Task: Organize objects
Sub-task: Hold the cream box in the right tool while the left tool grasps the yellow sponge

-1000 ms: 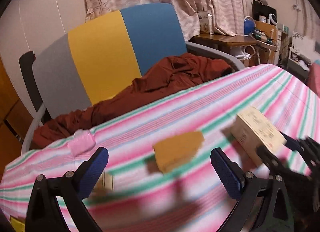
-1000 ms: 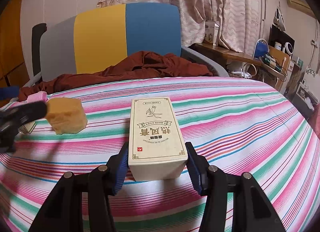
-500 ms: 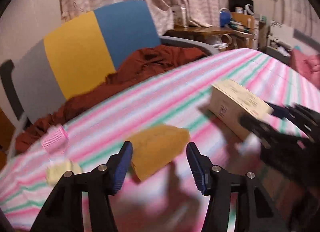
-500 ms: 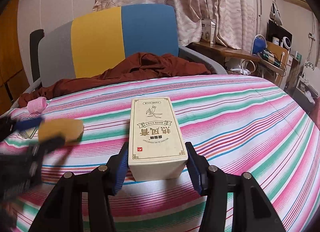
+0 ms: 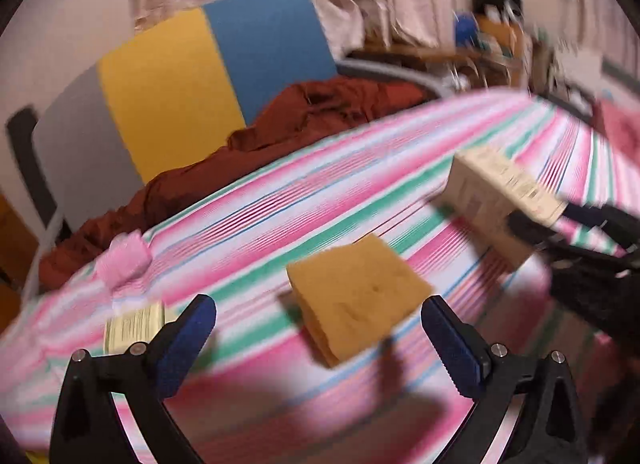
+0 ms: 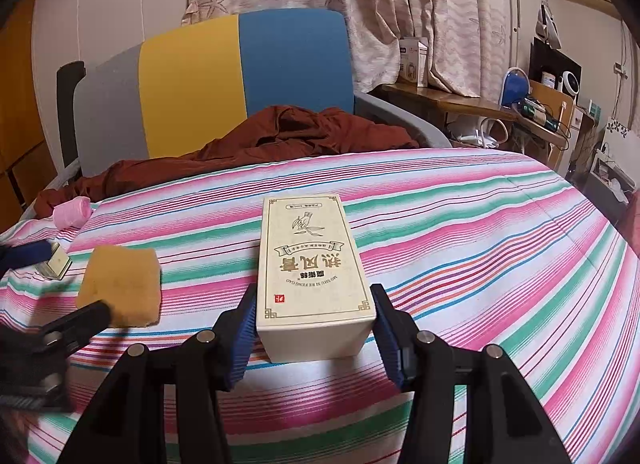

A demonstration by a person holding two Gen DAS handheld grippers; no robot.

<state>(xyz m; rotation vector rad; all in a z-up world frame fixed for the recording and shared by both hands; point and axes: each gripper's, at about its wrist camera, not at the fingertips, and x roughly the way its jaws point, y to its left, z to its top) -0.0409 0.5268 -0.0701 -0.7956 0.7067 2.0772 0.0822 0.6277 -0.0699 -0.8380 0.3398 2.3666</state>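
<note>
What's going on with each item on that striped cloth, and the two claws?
Cream box: lying flat, clamped at its near end.
Right gripper: shut on the box.
Yellow sponge: lying loose, untouched.
Left gripper: jaws opening wide, nothing gripped.
Pink roll: lying on its side near the cloth's edge.

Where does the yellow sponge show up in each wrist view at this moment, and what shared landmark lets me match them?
Left wrist view: the yellow sponge lies low at centre, on the striped cloth.
Right wrist view: the sponge lies at lower left, left of the cream box.
Shared landmark: the cream box, right of the sponge in both views.
</note>
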